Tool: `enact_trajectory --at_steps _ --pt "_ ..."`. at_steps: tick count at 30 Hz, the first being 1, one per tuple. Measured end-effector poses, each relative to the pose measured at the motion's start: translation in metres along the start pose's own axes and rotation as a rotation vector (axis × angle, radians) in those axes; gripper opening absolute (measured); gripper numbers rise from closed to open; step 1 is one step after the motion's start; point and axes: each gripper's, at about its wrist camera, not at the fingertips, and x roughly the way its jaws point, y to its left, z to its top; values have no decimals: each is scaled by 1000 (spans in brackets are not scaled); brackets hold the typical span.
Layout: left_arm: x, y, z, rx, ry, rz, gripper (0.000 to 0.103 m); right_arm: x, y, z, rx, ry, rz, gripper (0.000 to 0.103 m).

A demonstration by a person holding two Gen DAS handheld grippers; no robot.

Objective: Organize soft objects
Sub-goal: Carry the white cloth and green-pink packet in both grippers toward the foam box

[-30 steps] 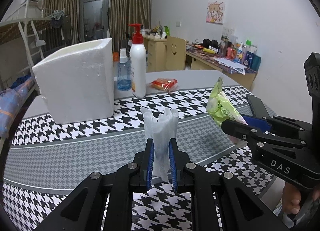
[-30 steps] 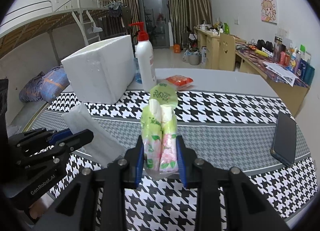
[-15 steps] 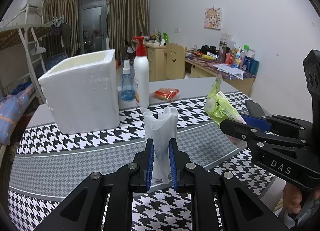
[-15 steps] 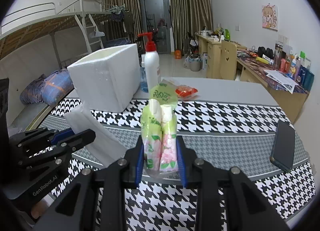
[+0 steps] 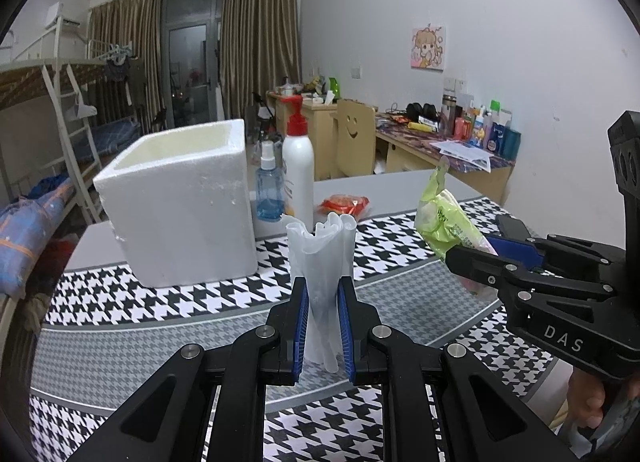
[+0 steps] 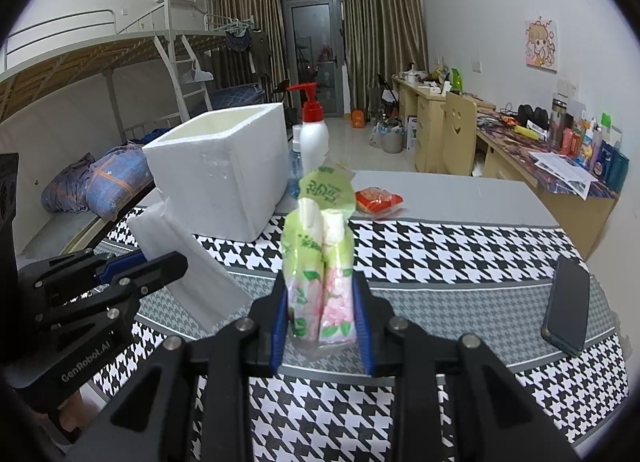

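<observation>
My left gripper (image 5: 322, 294) is shut on a white tissue pack (image 5: 322, 262) and holds it upright above the houndstooth table; it also shows in the right wrist view (image 6: 188, 262). My right gripper (image 6: 322, 302) is shut on a green and pink tissue pack (image 6: 320, 262), held upright; this pack also shows in the left wrist view (image 5: 444, 225). An open white foam box (image 5: 180, 201) stands on the table ahead and to the left, and shows in the right wrist view (image 6: 224, 165).
Behind the box stand a white pump bottle (image 5: 298, 177) and a blue spray bottle (image 5: 270, 189). A red packet (image 5: 344, 203) lies on the grey strip. A dark phone (image 6: 568, 306) lies at the table's right edge. Bunk bed left, desks right.
Both grippers have risen and drawn closer to the foam box, each still holding its tissue pack. The box top opening now shows.
</observation>
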Motion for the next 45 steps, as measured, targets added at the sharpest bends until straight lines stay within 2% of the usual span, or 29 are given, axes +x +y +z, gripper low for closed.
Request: enact_trajectory --at_steps 23,45 --pt "-8 27 42 21 -96 73 16 -8 26 41 -29 -81 24 34" --pt "0 52 77 25 -157 118 16 7 45 77 -41 -90 30 34"
